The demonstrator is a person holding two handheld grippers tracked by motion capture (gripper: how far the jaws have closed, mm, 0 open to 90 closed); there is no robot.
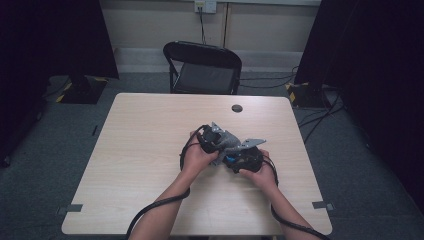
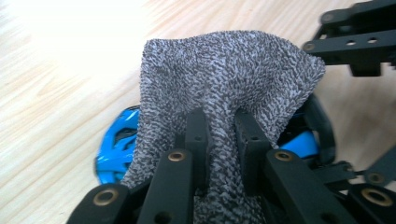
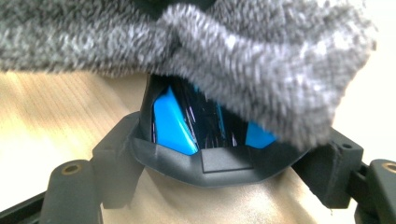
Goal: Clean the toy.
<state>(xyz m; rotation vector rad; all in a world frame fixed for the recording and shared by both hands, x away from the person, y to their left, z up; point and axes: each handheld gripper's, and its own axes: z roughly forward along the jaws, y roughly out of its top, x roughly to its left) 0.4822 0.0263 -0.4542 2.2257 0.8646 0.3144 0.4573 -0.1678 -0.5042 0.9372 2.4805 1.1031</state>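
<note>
Over the middle of the wooden table (image 1: 150, 125) two hands hold the grippers close together. My left gripper (image 2: 222, 121) is shut on a speckled grey knitted cloth (image 2: 224, 70), which bunches between its jaws and hangs over a blue and black toy (image 2: 114, 144). In the right gripper view, my right gripper (image 3: 224, 163) clamps that toy (image 3: 173, 121) from both sides with wide-set jaws, and the cloth (image 3: 261, 60) drapes across its top. From above, the cloth (image 1: 231, 141) lies between the left gripper (image 1: 220, 144) and the right gripper (image 1: 236, 159).
A black folding chair (image 1: 202, 67) stands behind the table's far edge. A round dark cable port (image 1: 237, 108) sits in the tabletop near that edge. Dark curtains and stand bases flank the table on the carpet.
</note>
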